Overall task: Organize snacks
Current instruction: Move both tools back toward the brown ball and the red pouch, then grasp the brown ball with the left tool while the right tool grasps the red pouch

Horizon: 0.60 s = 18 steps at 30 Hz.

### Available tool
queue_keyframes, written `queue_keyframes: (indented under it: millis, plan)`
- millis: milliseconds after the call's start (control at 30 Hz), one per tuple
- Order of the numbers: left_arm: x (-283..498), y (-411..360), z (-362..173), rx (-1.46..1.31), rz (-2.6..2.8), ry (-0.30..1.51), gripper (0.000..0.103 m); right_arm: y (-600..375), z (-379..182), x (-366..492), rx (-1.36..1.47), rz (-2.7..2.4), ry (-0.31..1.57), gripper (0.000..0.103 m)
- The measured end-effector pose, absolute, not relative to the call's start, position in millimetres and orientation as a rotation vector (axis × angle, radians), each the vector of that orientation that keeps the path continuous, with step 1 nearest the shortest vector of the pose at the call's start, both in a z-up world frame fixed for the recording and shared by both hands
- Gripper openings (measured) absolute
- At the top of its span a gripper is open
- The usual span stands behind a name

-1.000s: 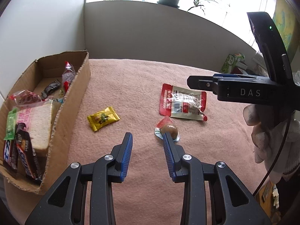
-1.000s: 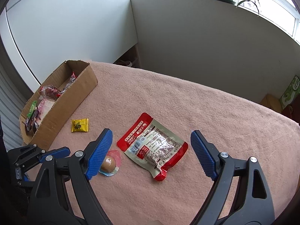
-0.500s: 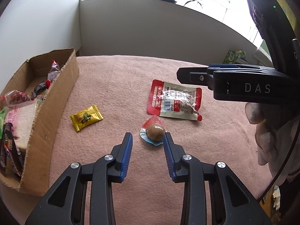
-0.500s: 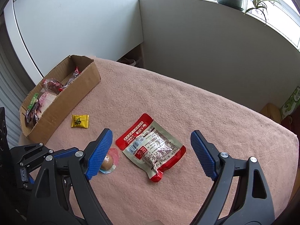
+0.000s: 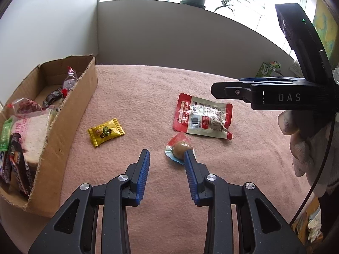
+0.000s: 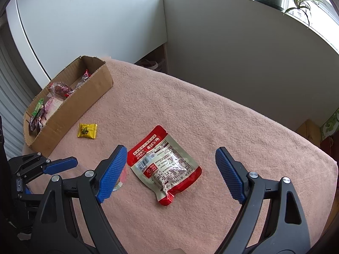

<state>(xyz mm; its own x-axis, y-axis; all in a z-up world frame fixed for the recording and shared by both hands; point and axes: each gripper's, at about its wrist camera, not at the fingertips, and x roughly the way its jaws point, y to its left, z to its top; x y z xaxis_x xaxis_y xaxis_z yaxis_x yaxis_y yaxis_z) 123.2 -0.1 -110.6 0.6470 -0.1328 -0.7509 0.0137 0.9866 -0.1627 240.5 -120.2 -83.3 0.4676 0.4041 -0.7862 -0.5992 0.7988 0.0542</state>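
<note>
Left gripper (image 5: 167, 155) jaws apart, holding nothing; wrapped egg (image 5: 179, 149) at its right fingertip. Right gripper (image 6: 170, 158) spread wide, nothing held, above red pouch (image 6: 164, 165). Yellow candy (image 5: 106, 131) lies left of left gripper, beside cardboard box (image 5: 70, 114).

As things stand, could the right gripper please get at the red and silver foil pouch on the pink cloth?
Probably yes: the right gripper is open with the red and silver foil pouch lying flat between its fingers, nothing on top. The left gripper stays off to one side.
</note>
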Motion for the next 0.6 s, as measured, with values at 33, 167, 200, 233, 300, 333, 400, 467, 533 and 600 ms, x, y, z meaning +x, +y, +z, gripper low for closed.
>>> queue_keyframes:
  millis: [33,167,200,233,300,333,400,467,533,600]
  plan:
    - [123.8,0.4,-111.2,-0.155,-0.085,0.863,0.032,-121.0,-86.0,239.9,-0.251,0.616,0.888,0.088]
    - [129.4,-2.2,-115.1,-0.147,-0.088,0.859,0.032,-129.6,-103.6,244.2,-0.264,0.558,0.904,0.088]
    - [129.8,-4.9,-116.9,-0.139,-0.089,0.857,0.032,-131.1,-107.4,245.2,-0.26,0.567,0.918,0.088]
    - [131.6,-6.7,-119.2,-0.134,-0.09,0.862,0.032,-131.9,-110.2,245.1,-0.257,0.579,0.929,0.088]
    - [135.5,-10.3,-123.4,-0.131,-0.1,0.875,0.032,-129.3,-112.8,242.3,-0.278,0.594,0.929,0.088]
    - [137.9,-12.7,-124.7,-0.132,-0.108,0.878,0.032,-126.5,-113.4,240.8,-0.295,0.6,0.924,0.088]
    - [141.6,-17.9,-127.5,-0.125,-0.115,0.887,0.032,-118.7,-114.3,240.3,-0.325,0.615,0.925,0.088]
    - [146.9,-22.7,-130.3,-0.115,-0.113,0.899,0.043,-108.8,-116.6,243.1,-0.356,0.623,0.934,0.088]
    - [150.5,-26.7,-132.1,-0.101,-0.107,0.898,0.057,-99.9,-120.1,248.2,-0.391,0.642,0.945,0.088]
    - [155.0,-29.0,-135.3,-0.088,-0.094,0.907,0.057,-91.3,-126.5,254.4,-0.428,0.666,0.972,0.088]
